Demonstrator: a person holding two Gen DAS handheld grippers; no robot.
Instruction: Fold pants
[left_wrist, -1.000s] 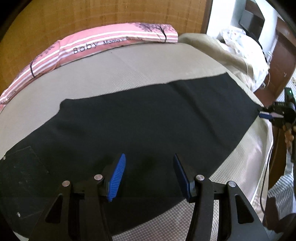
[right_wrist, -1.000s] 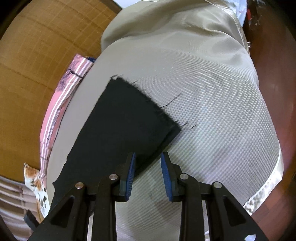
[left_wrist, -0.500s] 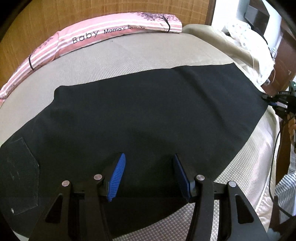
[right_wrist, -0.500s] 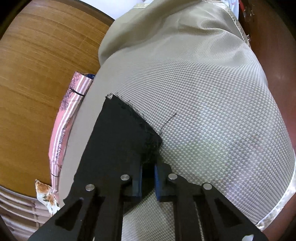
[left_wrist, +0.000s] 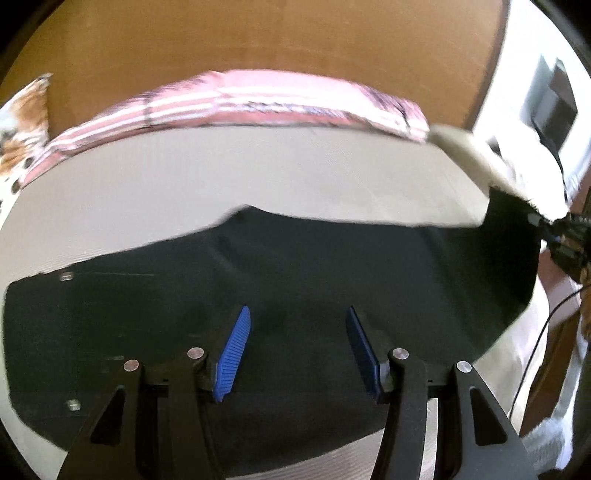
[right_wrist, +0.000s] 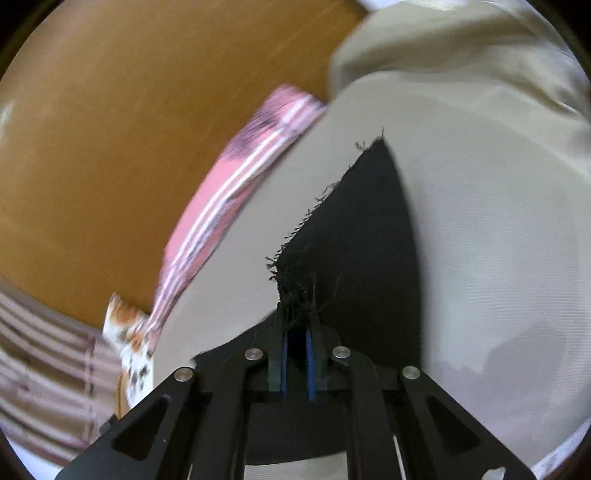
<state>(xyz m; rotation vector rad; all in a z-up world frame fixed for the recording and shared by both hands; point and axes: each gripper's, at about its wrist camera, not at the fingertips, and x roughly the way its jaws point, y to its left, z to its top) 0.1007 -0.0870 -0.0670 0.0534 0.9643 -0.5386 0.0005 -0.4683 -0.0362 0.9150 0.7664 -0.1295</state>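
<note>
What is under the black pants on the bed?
The black pants lie on a beige textured bed cover, seen all around them. Anything under the cloth itself is covered and cannot be seen.

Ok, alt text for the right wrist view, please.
The right tongs are shut on the frayed corner of the black pants, lifting it off the beige bedcover. A pink striped pillow lies along the bed's far edge against a wooden headboard; the picture is motion-blurred.
</note>
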